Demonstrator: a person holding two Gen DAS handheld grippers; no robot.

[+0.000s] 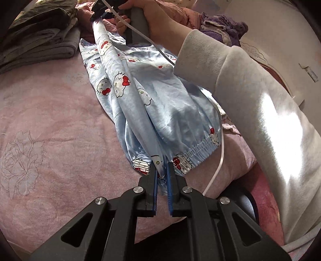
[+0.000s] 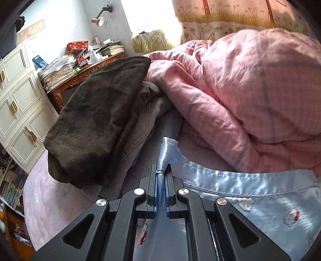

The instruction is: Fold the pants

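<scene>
Light blue satin pants point(image 1: 158, 104) printed with white cartoon cats lie lengthwise on the pink bedspread point(image 1: 50, 120). My left gripper point(image 1: 162, 166) is shut on the elastic waistband at the near end. At the far end my right gripper point(image 1: 98, 9), held in a hand with a white sleeve point(image 1: 250, 96), pinches the leg cuff and lifts a fold of cloth. In the right wrist view the right gripper point(image 2: 161, 170) is shut on the bunched cuff point(image 2: 164, 152), with the rest of the pants point(image 2: 250, 192) spread to the right.
A stack of folded dark and grey clothes point(image 1: 38, 38) sits at the far left, also seen as the dark stack point(image 2: 96, 120). A rumpled pink duvet point(image 2: 240, 90) lies behind the pants. Purple towels point(image 1: 224, 28) lie at the far right. A cluttered desk point(image 2: 80, 60) and white cabinets point(image 2: 18, 108) stand beyond the bed.
</scene>
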